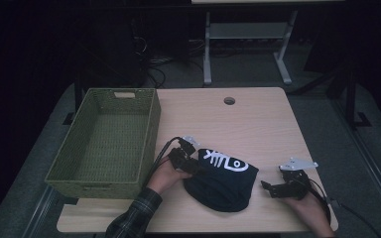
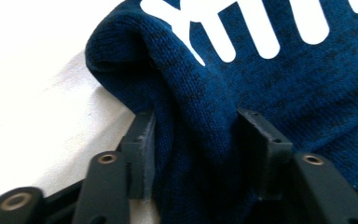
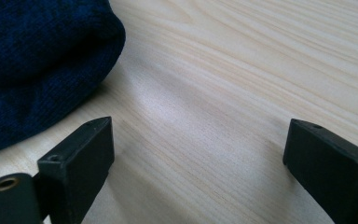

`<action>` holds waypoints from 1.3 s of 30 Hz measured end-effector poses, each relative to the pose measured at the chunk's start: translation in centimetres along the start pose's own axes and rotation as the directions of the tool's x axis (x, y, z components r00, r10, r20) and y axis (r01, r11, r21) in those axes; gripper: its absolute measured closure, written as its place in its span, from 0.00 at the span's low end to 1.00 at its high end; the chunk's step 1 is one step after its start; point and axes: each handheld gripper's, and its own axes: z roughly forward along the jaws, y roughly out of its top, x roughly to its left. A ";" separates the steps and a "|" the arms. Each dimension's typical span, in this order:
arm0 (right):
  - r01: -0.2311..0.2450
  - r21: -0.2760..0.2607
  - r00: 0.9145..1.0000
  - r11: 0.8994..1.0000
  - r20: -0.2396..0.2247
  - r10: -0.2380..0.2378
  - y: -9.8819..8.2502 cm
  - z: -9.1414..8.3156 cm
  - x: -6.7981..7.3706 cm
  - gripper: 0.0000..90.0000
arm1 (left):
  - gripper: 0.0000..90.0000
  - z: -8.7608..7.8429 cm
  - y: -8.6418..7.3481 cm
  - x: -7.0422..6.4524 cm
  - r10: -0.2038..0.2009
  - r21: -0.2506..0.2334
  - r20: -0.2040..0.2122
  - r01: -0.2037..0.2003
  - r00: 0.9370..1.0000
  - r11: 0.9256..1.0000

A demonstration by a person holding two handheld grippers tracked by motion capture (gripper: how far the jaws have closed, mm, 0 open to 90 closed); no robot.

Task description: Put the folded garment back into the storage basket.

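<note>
A dark blue knitted garment [image 1: 223, 183] with a white print lies bunched on the wooden table [image 1: 258, 124], near its front edge. My left gripper [image 1: 196, 166] is at the garment's left edge. In the left gripper view a raised fold of the knit [image 2: 200, 116] fills the gap between the two jaws, and both pads [image 2: 145, 149] press against it. My right gripper [image 1: 265, 187] rests low over the bare table just right of the garment. Its jaws stand wide apart with nothing between them [image 3: 198, 154], and the garment's rounded edge [image 3: 37, 56] lies ahead to their left.
A green woven basket [image 1: 151, 129] with nothing in it stands on the table's left side, close to my left hand. A round cable hole [image 1: 229, 100] sits near the table's far edge. Dark floor and a desk frame [image 1: 248, 44] lie beyond.
</note>
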 end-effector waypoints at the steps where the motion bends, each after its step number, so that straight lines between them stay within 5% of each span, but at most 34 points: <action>1: 0.000 0.000 1.000 1.000 0.001 0.000 0.0 0.0 0.0 0.09 | 0.59 0.0 0.0 0.1 0.001 0.001 0.010 -0.001 1.000 1.000; 13: -0.005 -0.002 1.000 1.000 0.006 0.005 0.1 0.1 0.0 0.09 | 0.79 0.2 0.8 0.3 -0.017 0.046 0.071 0.014 0.997 0.999; 23: -0.006 -0.002 1.000 1.000 0.007 0.006 0.1 0.1 0.0 0.09 | 0.80 -0.3 1.1 0.0 -0.051 0.042 0.068 0.048 0.996 0.998; 39: -0.011 -0.003 1.000 1.000 0.006 0.011 0.0 0.1 0.1 0.09 | 0.80 -3.1 3.1 -1.5 -0.033 0.055 0.070 0.029 0.997 0.998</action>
